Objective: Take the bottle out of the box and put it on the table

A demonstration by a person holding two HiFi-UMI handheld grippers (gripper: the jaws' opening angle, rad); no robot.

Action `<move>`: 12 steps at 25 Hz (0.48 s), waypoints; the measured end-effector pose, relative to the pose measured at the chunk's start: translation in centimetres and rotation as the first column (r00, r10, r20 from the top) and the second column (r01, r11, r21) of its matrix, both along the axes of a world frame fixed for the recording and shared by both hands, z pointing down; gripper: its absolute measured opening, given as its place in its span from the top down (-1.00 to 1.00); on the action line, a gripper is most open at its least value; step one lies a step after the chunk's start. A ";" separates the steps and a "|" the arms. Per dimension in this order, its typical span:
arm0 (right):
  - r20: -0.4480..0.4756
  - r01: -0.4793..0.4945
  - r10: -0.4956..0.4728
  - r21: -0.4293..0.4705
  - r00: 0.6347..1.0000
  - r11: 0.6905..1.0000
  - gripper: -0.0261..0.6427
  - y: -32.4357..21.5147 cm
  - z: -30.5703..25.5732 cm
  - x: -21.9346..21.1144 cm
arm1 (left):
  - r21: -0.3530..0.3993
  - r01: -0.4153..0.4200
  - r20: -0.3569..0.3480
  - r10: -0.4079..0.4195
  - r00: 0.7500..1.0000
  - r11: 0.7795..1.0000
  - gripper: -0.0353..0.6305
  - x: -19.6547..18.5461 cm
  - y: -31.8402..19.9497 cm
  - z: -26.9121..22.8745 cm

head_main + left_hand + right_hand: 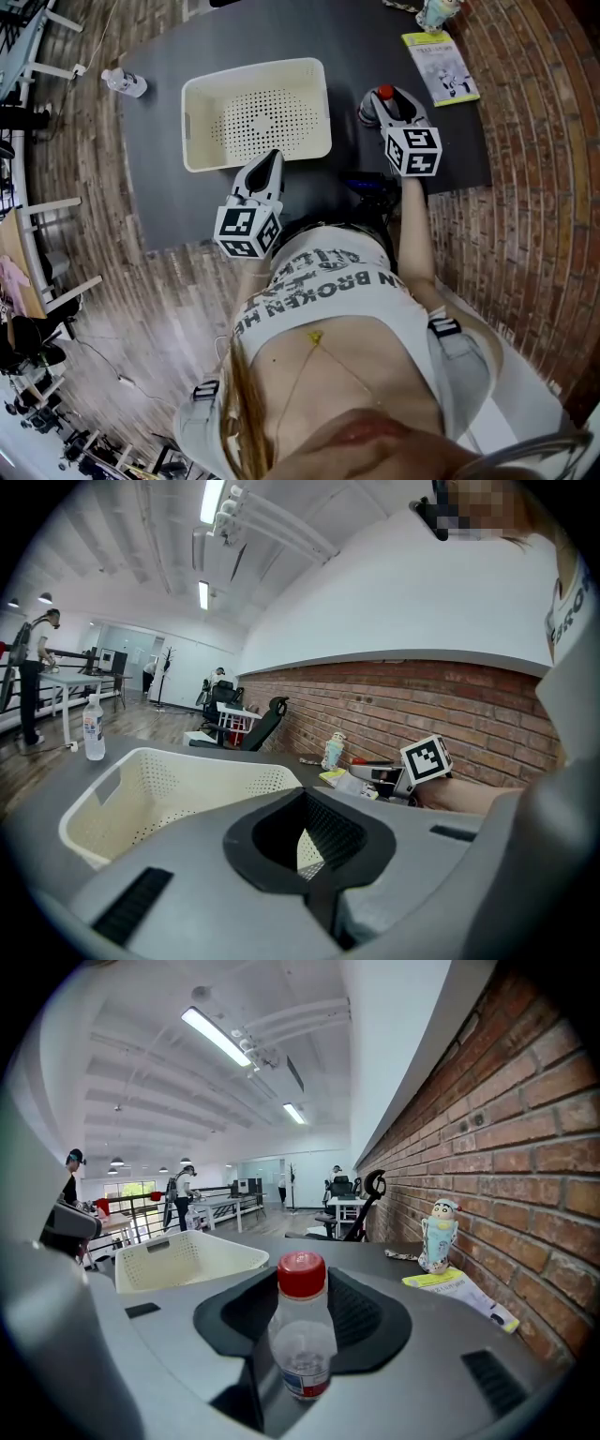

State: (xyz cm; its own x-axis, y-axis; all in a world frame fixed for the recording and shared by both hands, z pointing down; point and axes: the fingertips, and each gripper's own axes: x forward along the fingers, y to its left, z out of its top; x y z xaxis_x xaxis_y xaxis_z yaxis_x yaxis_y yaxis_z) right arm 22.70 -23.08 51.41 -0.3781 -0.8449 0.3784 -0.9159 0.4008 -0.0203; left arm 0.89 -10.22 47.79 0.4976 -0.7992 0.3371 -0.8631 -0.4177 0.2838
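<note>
Right tool (386,105): jaws wide, one on either side of the bottle (302,1335). The bottle stands upright, red cap uppermost, on the dark table (169,187), outside the box (202,131) and just to its right. The pads appear to sit slightly clear of the bottle's sides, though the view along the jaws is too foreshortened to be sure.

Left tool (273,155): jaws closed together with nothing between them, tips close to the near wall of the box.

Elsewhere on the table, a second bottle (124,82) stands at the far left corner, well apart from the box. A booklet (441,66) lies near the right edge, and a toy figure (438,1232) stands just beyond it, beside the brick wall (525,1147).
</note>
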 end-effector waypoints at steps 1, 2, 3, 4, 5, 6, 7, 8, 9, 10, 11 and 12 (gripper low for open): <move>0.000 -0.001 0.001 0.000 1.000 1.000 0.46 0.0 0.0 0.0 | 0.000 -0.001 0.000 0.001 1.000 1.000 0.88 0.0 0.0 0.0; 0.000 -0.001 0.001 0.000 1.000 1.000 0.46 0.0 0.0 0.0 | 0.001 -0.001 -0.001 0.001 1.000 1.000 0.88 0.0 0.0 0.0; 0.001 -0.001 0.001 -0.001 1.000 1.000 0.46 0.0 0.1 0.1 | 0.002 -0.001 -0.002 0.001 1.000 1.000 0.88 0.1 0.0 0.0; 0.001 -0.001 0.001 -0.003 1.000 1.000 0.46 0.0 0.1 0.1 | 0.003 -0.001 -0.002 0.001 1.000 1.000 0.88 0.0 0.0 0.0; 0.002 -0.002 0.002 -0.004 1.000 1.000 0.46 0.0 0.1 0.1 | 0.003 0.000 -0.002 0.000 1.000 1.000 0.88 0.0 0.0 -0.1; 0.003 -0.003 0.003 -0.004 1.000 1.000 0.46 0.0 0.1 0.1 | 0.003 0.000 -0.002 0.000 1.000 1.000 0.88 0.0 0.0 -0.1; 0.005 -0.003 0.003 -0.004 1.000 1.000 0.46 0.0 0.1 0.1 | 0.003 0.001 -0.002 -0.001 1.000 1.000 0.88 -0.1 0.0 -0.1; 0.008 -0.004 0.004 -0.005 1.000 1.000 0.46 0.0 0.1 0.1 | 0.002 0.002 -0.003 -0.002 1.000 1.000 0.88 -0.2 0.1 0.0; 0.013 -0.004 0.004 -0.006 1.000 1.000 0.46 0.0 0.1 0.1 | 0.002 0.003 -0.003 -0.003 1.000 1.000 0.88 -0.3 0.1 0.0; 0.016 -0.004 0.004 -0.007 1.000 1.000 0.46 0.0 0.1 0.1 | 0.001 0.004 -0.003 -0.004 1.000 1.000 0.88 -0.4 0.1 0.0; 0.015 -0.002 0.002 -0.008 1.000 1.000 0.46 0.0 0.1 0.1 | 0.002 0.005 -0.003 -0.005 1.000 1.000 0.88 -0.6 0.1 0.0; 0.010 0.000 0.000 -0.010 1.000 1.000 0.46 0.0 0.1 0.1 | 0.002 0.005 -0.004 -0.005 1.000 1.000 0.88 -0.7 0.1 -0.1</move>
